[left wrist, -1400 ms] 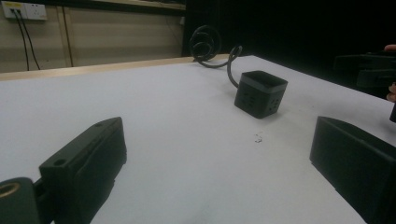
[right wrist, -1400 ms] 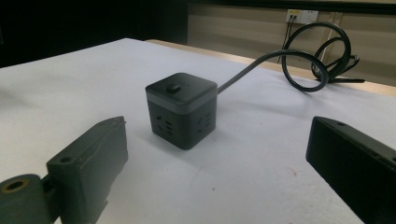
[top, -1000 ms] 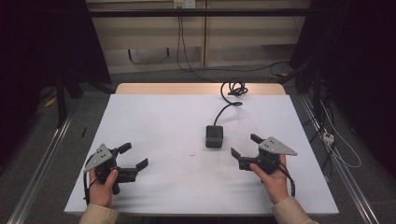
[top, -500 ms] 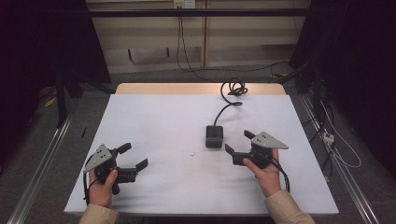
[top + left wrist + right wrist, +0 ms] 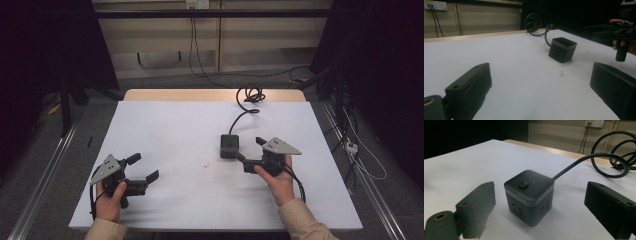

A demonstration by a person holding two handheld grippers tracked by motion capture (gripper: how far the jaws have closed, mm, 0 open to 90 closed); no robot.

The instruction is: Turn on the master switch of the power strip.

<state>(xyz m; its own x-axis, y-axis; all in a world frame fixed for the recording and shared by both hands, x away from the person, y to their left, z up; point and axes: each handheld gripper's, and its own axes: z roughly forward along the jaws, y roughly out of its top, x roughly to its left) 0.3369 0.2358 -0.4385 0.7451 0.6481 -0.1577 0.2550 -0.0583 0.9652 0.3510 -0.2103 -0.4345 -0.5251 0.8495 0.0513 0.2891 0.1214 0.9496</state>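
Right gripper (image 5: 248, 154): jaws spread, flanking the power cube (image 5: 229, 146), not touching.
Left gripper (image 5: 143, 168): jaws spread, empty, at cube's 8 o'clock.

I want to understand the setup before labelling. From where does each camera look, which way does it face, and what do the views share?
High view: above the person's side, facing forward and down on the white table; both hands show, with the left gripper and the right gripper.
Left gripper view: low, along its open fingers toward the black socket cube.
Right gripper view: low, close to the cube, fingers either side of it, apart from it.
All share the cube and its coiled cable.
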